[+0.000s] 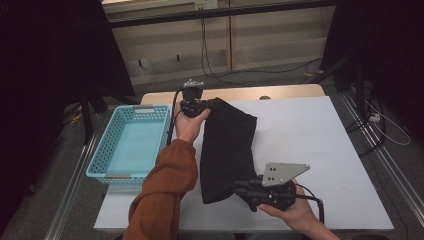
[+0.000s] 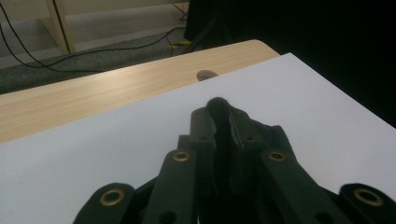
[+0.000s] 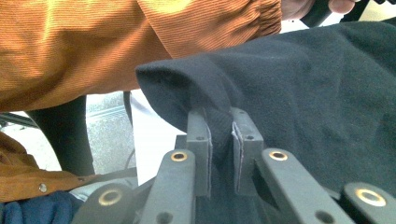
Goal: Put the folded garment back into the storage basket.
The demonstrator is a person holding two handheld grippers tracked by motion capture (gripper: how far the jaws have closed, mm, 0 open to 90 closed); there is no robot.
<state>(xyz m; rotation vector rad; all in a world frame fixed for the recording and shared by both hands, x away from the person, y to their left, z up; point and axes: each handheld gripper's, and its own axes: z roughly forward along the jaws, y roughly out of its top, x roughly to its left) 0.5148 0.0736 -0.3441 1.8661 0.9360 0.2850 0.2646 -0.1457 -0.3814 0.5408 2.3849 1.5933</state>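
Note:
A black cloth (image 1: 227,150) lies folded lengthwise on the white table top (image 1: 310,140), stretched from far to near. My left gripper (image 1: 200,106) is shut on its far corner, held slightly above the table. In the left gripper view a small tuft of the black cloth (image 2: 218,106) pokes out between the pressed jaws of my left gripper (image 2: 222,122). My right gripper (image 1: 240,189) is shut on the near corner. In the right gripper view the black cloth (image 3: 299,93) bunches between the jaws of my right gripper (image 3: 220,126).
A light blue plastic basket (image 1: 107,145) stands at the table's left side. A strip of bare wooden table (image 1: 280,92) runs along the far edge. An orange sleeve (image 1: 165,190) crosses the near left. Cables lie on the floor beyond.

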